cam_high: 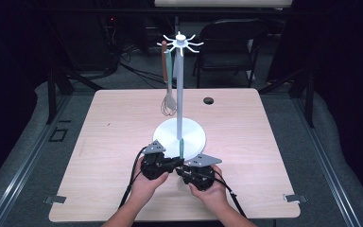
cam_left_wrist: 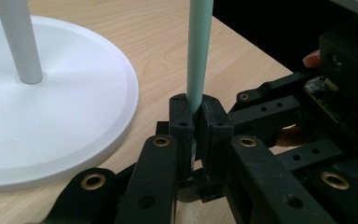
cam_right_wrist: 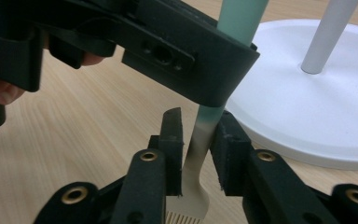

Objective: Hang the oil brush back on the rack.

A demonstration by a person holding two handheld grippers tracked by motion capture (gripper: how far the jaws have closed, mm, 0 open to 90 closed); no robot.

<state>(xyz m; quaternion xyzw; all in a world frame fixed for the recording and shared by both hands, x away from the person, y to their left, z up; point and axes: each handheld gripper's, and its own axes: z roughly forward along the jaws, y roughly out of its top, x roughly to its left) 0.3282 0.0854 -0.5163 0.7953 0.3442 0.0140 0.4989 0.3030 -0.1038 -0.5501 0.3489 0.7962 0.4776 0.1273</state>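
A utensil with a mint-green handle [cam_high: 181, 149] stands upright just in front of the white stand's round base [cam_high: 168, 135]. My left gripper [cam_left_wrist: 196, 135] is shut on that green handle [cam_left_wrist: 199, 51], both pads pressed against it. Below it, my right gripper [cam_right_wrist: 198, 140] is open, its jaws on either side of the utensil's pale neck with a small gap on the left side. The flat cream head [cam_right_wrist: 189, 196] with fine teeth hangs between the right gripper's arms. In the high view the left gripper [cam_high: 170, 163] and right gripper [cam_high: 182, 171] meet nose to nose.
The stand's white pole [cam_high: 179, 94] rises to a ring of hooks [cam_high: 181, 42]. A whisk [cam_high: 168, 104] on a brown handle hangs from a hook at the left. A cable hole [cam_high: 208, 100] lies in the tabletop behind, and a black chair [cam_high: 231, 42] stands beyond the table.
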